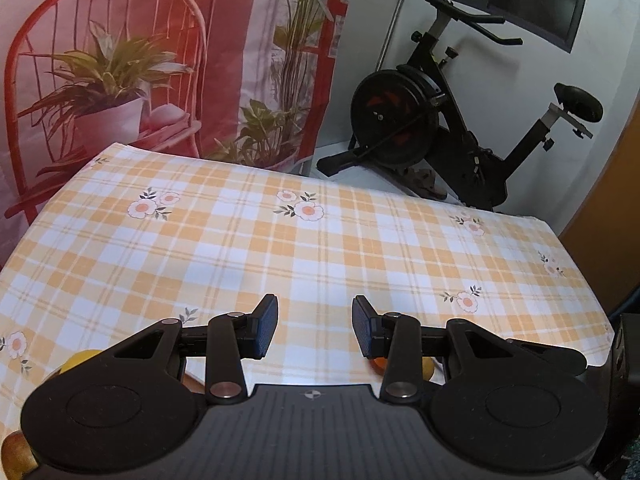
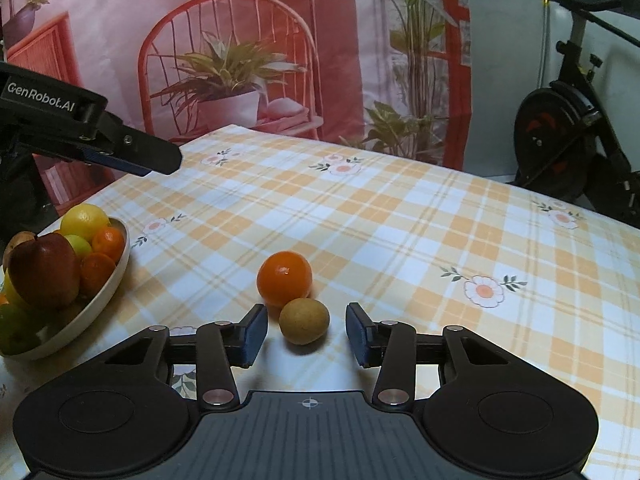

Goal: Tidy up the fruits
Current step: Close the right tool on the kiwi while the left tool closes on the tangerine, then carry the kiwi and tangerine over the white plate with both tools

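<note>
Orange-and-white checked cloth covers the bench [image 2: 400,220]. Left of the right gripper's [image 2: 306,330] fingers sits a cream oval bowl [image 2: 105,286] heaped with fruit. Fingers apart, nothing clamped: a round orange [image 2: 284,278] just ahead, a small brown-green kiwi [image 2: 304,321] between them. Left gripper [image 1: 314,330]: fingers apart, empty.

On the counter [image 2: 400,216], a kiwi [image 2: 304,321] lies just before an orange [image 2: 284,278], touching it; a fruit-filled bowl [image 2: 110,282] sits at the left.

A home room: a checked floral tablecloth [image 1: 320,240], an exercise bike [image 1: 452,120], a printed backdrop [image 1: 160,60].
</note>
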